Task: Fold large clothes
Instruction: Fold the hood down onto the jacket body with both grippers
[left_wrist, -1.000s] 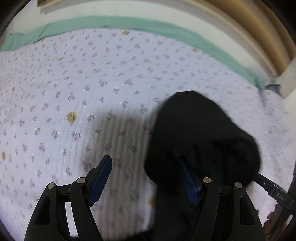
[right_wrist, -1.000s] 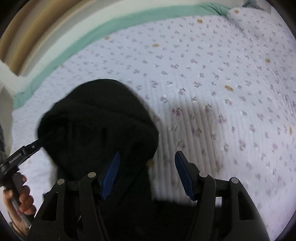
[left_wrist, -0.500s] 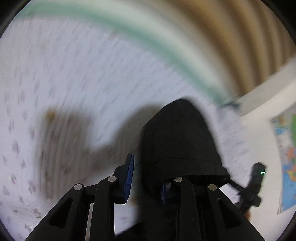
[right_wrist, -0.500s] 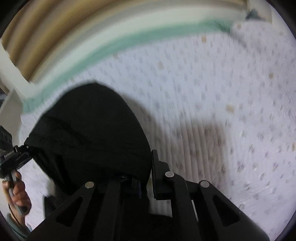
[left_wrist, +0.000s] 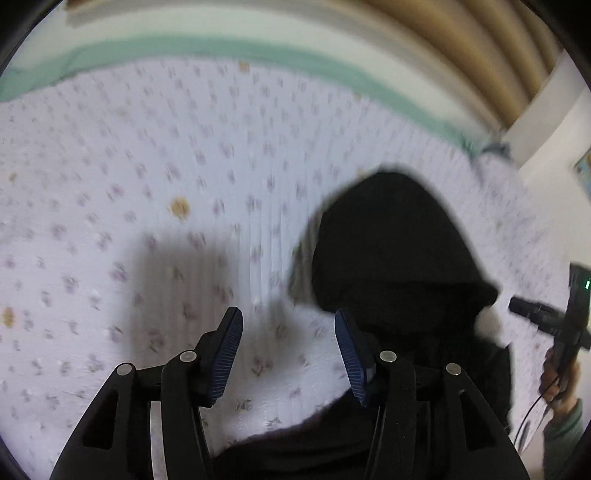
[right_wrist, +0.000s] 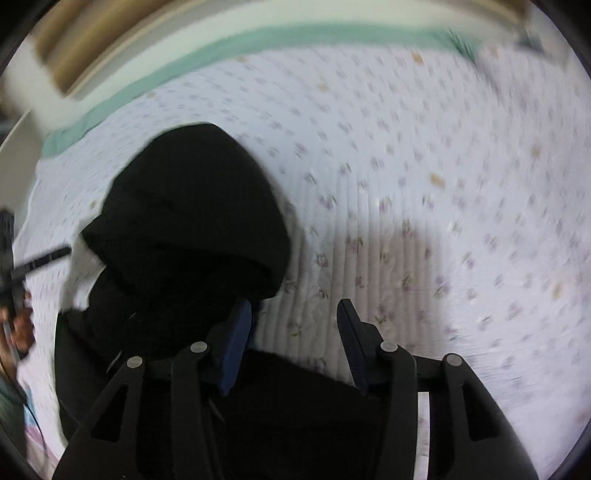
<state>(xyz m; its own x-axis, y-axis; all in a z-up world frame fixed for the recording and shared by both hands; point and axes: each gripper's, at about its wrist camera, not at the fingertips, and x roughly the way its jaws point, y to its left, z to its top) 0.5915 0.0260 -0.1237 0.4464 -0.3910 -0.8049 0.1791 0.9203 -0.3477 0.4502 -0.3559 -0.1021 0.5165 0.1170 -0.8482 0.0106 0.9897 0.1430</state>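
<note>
A black hooded garment lies on the floral bedspread, hood pointing away. My left gripper is open over bare bedspread, its right finger at the garment's left edge. In the right wrist view the same garment lies to the left. My right gripper is open, its left finger at the garment's right edge, dark fabric below the fingers. Each view shows the other hand-held gripper at its edge: the right one in the left wrist view, the left one in the right wrist view.
The bedspread ends at a green band along the far side, with a white wall and wooden slats behind. A wall with a poster stands at the right.
Both grippers were open, closed on the garment half a second ago, and have opened again. The hood now lies flatter on the bed, and both views have swung.
</note>
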